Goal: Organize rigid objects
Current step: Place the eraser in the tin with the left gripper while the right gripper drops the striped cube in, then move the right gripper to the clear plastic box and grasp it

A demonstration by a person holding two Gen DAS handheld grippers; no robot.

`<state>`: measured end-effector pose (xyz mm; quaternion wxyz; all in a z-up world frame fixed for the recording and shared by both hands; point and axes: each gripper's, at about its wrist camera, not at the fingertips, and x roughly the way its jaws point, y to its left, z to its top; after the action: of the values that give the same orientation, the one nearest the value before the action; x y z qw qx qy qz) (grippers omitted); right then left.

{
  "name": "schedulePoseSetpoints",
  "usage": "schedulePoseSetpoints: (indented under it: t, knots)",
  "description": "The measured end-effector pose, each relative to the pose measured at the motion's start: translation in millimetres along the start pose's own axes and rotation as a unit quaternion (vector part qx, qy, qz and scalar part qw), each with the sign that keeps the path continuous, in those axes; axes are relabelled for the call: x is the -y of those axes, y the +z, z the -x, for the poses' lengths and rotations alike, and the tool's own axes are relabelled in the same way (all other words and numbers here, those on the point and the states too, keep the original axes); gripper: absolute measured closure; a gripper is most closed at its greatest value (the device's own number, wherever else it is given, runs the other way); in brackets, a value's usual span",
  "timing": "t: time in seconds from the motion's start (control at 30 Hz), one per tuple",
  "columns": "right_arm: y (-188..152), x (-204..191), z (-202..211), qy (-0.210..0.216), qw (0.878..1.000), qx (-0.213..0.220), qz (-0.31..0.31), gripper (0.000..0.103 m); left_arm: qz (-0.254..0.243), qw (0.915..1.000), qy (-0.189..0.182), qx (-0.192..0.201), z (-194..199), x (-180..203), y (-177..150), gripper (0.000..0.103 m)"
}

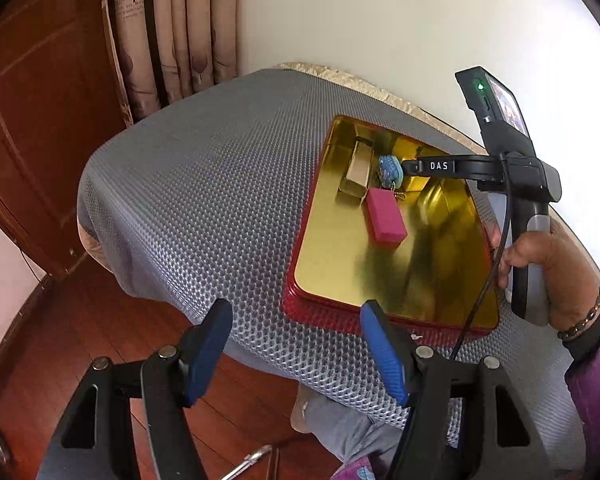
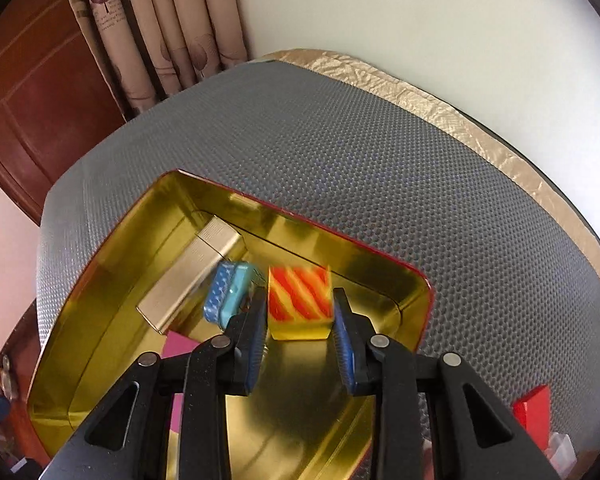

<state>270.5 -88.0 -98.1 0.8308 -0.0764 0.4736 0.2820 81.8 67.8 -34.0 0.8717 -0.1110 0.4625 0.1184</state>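
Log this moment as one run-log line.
right gripper: shut on striped block, inside gold tin | left gripper: open, empty, at near tin edge | in tin: pink block, gold box, blue keychain

Bright daylight, tin (image 1: 384,276) glare, fisheye-warped edges.

Black-framed left gripper (image 1: 296,354) with blue ribbed pads, silver rivets; purple sleeve (image 1: 596,384).

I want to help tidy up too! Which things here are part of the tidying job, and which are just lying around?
Part of the job:
- gold tin
- striped block between the right tongs
- pink block
- blue charm
- gold box
- red block, outside the tin, probably next

Just lying about:
- grey mat
- curtain
- wooden door
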Motion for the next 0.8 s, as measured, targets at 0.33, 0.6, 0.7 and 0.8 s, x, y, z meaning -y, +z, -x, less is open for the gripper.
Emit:
schedulePoseSetpoints:
  t: [0.33,0.6,0.7,0.8]
  knots:
    - [-127.4,36.6,153.4,-0.063,0.971,0.212,-0.088,0.002,-0.028,0.9996,-0.006,-0.006,3.9,11.3,-6.7,0.035]
    - [-130.9,76.9,143.2,-0.112,0.983,0.084,-0.115,0.002,-0.042,0.9988,0.008,0.023,17.0,21.6,-11.2,0.035]
    - [-129.3,84.3,127.3,-0.121,0.984,0.059,-0.115,0.002,-0.057,0.9979,0.018,0.026,17.0,26.4,-12.7,0.035]
    - [-129.2,85.6,115.0,-0.126,0.985,0.038,-0.114,0.002,-0.063,0.9977,0.017,0.019,14.1,27.3,-13.4,0.035]
